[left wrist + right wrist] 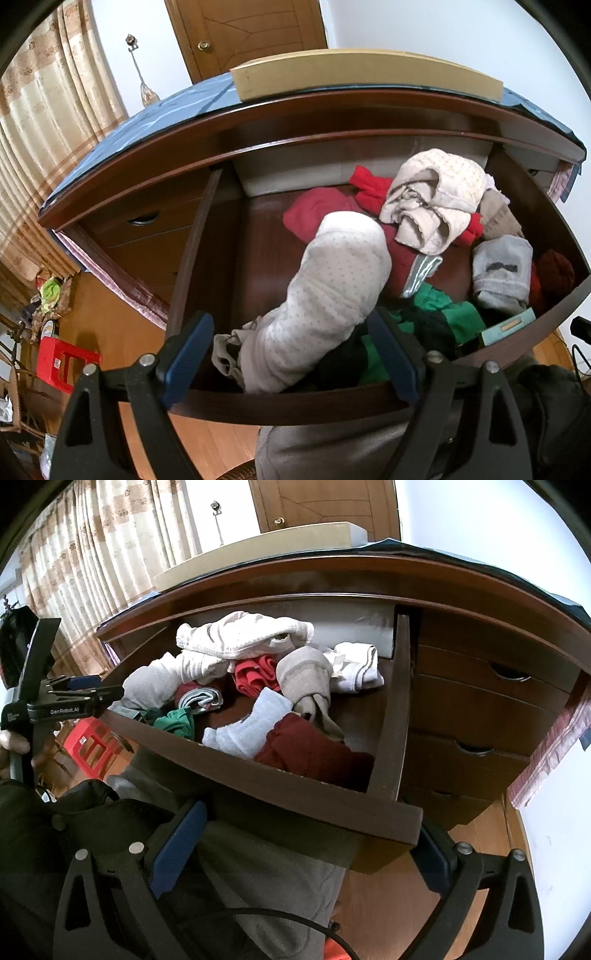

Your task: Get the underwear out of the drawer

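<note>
The left claw [291,354] stands wide open over the near left part of the open drawer [295,406], with a white dotted garment [332,295] lying between its blue pads, not pinched; nothing is held. This garment, judged to be underwear, rises out of the drawer and leans over the front wall toward the claw. To grip well, the pads should close on the thick middle fold, clear of the front wall, then lift straight up so the loose tail does not snag. Beyond and right of the claw lie a cream bundle [436,199], red cloth [317,214], a grey sock [502,273] and green cloth [450,314], all close enough to drag along. The right claw [314,853] is also wide open and empty, below the drawer front, its pads either side of the corner; the front wall blocks its direct path.
</note>
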`<state>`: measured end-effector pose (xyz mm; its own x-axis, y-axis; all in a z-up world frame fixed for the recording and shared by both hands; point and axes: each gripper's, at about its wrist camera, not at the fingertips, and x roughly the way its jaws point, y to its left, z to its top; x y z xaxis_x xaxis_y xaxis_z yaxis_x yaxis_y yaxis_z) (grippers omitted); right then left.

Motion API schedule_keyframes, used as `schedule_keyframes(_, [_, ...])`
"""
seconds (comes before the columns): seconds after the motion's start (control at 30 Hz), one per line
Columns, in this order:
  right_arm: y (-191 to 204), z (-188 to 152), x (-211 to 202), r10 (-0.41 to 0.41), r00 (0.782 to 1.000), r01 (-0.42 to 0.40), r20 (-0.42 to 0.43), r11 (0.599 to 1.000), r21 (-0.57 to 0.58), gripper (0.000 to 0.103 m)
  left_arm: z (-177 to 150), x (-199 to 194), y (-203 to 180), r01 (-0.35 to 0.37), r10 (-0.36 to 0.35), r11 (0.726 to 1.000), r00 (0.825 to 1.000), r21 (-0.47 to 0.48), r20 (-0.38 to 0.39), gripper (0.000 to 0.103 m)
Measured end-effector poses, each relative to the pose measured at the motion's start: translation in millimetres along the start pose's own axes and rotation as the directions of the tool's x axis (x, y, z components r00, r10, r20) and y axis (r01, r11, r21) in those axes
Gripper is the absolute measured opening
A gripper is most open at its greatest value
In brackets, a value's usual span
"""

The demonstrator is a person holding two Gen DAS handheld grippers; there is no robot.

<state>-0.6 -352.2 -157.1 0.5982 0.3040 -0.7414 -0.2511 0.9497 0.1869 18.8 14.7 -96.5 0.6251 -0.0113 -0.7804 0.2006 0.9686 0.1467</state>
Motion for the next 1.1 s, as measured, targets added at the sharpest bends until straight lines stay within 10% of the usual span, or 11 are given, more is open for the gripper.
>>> schedule_keyframes(0.23, [-5.0,1.0,-0.2,-0.004,0.999,0.003,0.034,0.999,0.045,0.103,-0.3,6.3,9.4,0.088,-0.088,0.995,0.996,-0.043,-0.012,0.088])
schedule_keyframes(1.1, [0.3,2.0,3.9,-0.002,1.000,0.003,-0.028,1.000,0.009,0.102,0.1,6.2,5.4,0.057,-0.058,0.998,0.998,-0.035,-0.025,0.086])
